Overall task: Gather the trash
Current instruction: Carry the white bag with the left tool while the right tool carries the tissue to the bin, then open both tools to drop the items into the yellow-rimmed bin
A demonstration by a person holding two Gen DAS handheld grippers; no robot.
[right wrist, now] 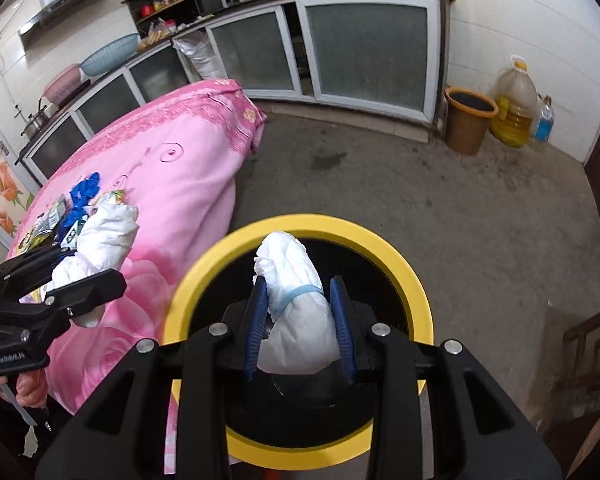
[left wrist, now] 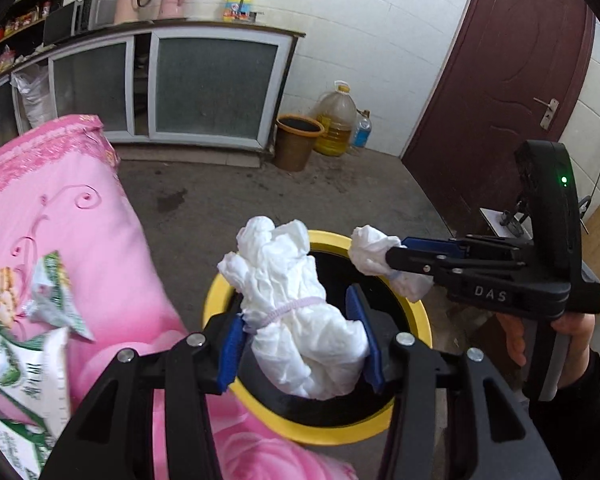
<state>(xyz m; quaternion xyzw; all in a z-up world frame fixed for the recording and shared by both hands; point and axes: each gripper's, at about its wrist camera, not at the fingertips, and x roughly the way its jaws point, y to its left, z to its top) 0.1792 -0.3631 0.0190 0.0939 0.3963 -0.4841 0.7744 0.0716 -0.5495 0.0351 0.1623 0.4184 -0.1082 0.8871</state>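
**Two tissue bundles held over the yellow bin**

Your left gripper (left wrist: 300, 336) fingers clamp a white bundle (left wrist: 296, 312); your right gripper (right wrist: 300, 324) fingers clamp another (right wrist: 296, 312), both above the yellow-rimmed bin (right wrist: 204, 276) on grey concrete floor (right wrist: 440, 200). Beside it, a pink-covered desk (right wrist: 180, 184) carries wrappers (left wrist: 24, 356). The bin's inside is black, contents unreadable.
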